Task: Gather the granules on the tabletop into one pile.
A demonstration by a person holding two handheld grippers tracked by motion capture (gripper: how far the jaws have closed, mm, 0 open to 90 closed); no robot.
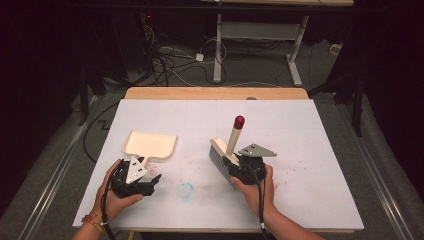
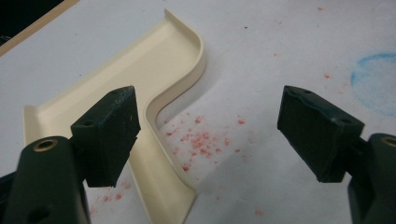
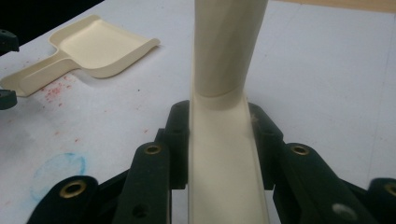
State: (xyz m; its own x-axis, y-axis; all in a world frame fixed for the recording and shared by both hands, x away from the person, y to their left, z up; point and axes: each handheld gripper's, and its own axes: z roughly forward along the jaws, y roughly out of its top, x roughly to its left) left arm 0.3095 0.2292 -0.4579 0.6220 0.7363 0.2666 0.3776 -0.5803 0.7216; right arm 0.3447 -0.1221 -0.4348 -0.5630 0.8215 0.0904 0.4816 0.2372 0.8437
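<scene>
The desk (image 1: 300, 150) is covered by a white sheet, with a strip of bare wood left showing along its far edge. The sheet is speckled with red crumbs (image 2: 201, 140) near the dustpan's handle, and a faint blue ring (image 1: 185, 190) is drawn near the front, between the two hands. Beyond the desk, a grey floor is seen, strewn with cables (image 1: 175, 65), and the white legs of a second table (image 1: 260, 35) stand in a dark room.

The cream dustpan (image 1: 150, 144) lies flat at the left of the desk, its handle pointing toward the near side. The left tool (image 1: 150, 182) is held wide just near of that handle; in the left gripper view the handle lies between the jaws, apart from the right one, and contact with the left one cannot be judged.

The brush (image 1: 222, 155) is clamped by the right tool (image 1: 235, 167) right of centre, its red-tipped handle slanting up and away. Its bristles are partly hidden behind the tool, and in the right gripper view the handle's top is cut off by the frame.
</scene>
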